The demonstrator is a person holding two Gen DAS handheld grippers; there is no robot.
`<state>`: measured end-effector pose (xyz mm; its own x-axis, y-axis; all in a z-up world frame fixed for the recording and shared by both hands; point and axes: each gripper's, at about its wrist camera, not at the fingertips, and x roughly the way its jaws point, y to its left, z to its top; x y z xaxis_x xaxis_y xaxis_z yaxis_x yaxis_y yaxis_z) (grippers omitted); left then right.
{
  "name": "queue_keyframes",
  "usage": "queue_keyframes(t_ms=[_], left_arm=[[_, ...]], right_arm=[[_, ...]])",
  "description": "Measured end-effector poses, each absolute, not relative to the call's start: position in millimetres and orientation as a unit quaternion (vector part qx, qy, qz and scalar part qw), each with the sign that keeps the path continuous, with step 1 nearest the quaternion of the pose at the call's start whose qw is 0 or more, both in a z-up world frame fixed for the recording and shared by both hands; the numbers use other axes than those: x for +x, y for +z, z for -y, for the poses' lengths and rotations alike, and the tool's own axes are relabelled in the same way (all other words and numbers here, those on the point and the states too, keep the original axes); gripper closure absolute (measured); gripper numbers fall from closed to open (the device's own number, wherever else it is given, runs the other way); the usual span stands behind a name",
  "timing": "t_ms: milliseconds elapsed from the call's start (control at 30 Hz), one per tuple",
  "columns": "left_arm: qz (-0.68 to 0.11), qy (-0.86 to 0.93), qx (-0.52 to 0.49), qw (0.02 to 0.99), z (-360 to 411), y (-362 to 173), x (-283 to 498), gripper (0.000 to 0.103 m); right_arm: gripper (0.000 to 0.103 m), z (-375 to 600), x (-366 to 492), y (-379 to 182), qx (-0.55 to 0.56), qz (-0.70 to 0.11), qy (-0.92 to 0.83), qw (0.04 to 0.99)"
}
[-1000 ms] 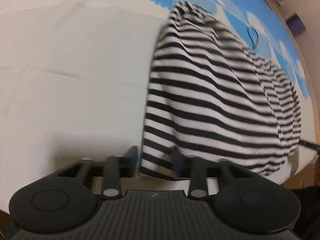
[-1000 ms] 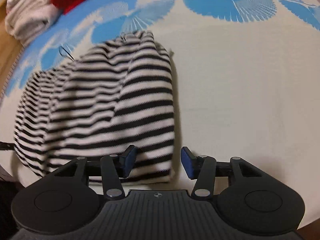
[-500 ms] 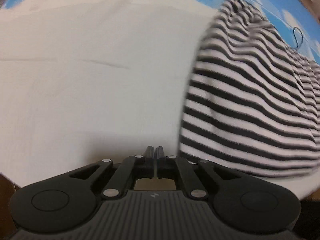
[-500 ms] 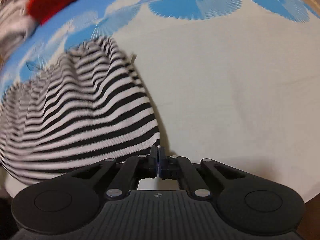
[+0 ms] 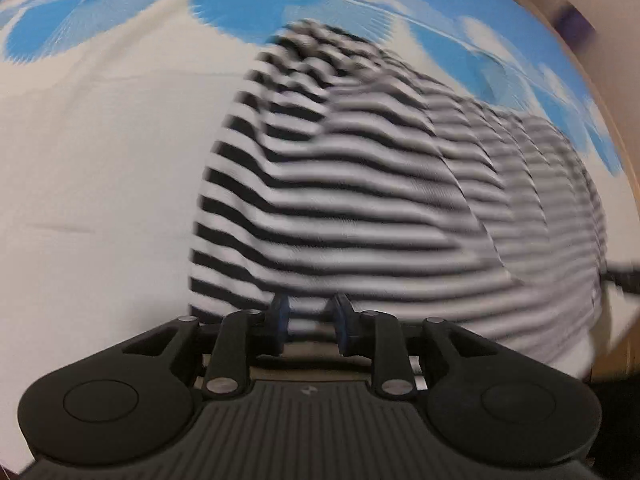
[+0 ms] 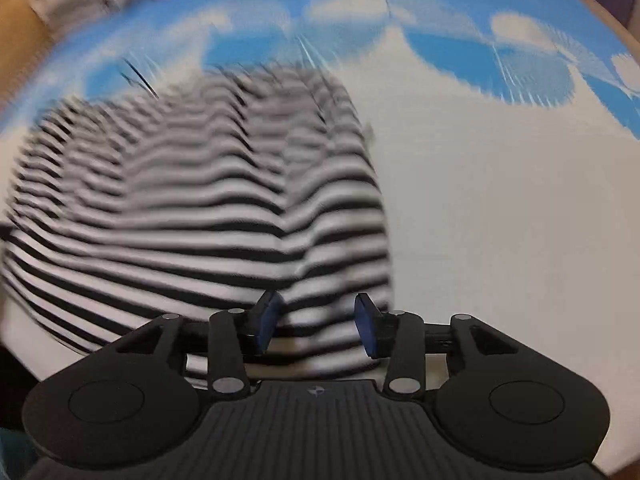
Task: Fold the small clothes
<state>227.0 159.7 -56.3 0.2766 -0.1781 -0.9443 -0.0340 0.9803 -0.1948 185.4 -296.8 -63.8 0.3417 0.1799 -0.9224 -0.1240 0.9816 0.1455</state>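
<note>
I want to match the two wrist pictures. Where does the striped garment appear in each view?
Left wrist: the striped garment fills the centre and right, above the open left gripper.
Right wrist: the garment fills the centre and left, above the open right gripper.
Shared landmark: the blue-and-white patterned cloth beyond the garment.
</note>
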Motion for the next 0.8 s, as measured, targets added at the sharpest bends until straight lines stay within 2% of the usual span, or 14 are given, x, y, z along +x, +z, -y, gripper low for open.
queue_keyframes(t_ms=[100, 167, 267, 467, 500, 567, 667, 800], left_arm=[[-0.533, 0.033, -0.125, 0.836, -181, -32, 238, 0.075], [-0.496, 0.006, -0.163, 0.853, -185, -19, 241, 0.075], [-0.488, -0.057, -0.189, 0.850, -174, -17, 251, 0.075], [-0.527, -0.079, -0.121, 0.838, -124, -51, 282, 0.077], [-0.528, -0.061, -0.103, 0.841, -123, -56, 287, 0.079], [-0.517, -0.017, -0.090, 0.851, -131, -58, 294, 0.091], [-0.495, 0.041, -0.107, 0.861, -150, -62, 305, 0.091], [-0.506, 0.049, -0.123, 0.852, -162, -62, 305, 0.091]], right_arm=[[0.059, 307, 195, -50, 0.057, -0.527, 0.066, 0.845], [0.059, 315, 197, -38, 0.091, -0.487, 0.071, 0.866], [0.059, 316, 203, -30, 0.119, -0.460, 0.091, 0.875], [0.058, 290, 226, -49, 0.077, -0.506, 0.107, 0.853], [0.058, 285, 231, -55, 0.064, -0.519, 0.099, 0.847], [0.058, 280, 238, -63, 0.056, -0.531, 0.085, 0.841], [0.058, 281, 245, -62, 0.065, -0.524, 0.071, 0.846], [0.057, 289, 253, -67, 0.066, -0.525, 0.054, 0.847]])
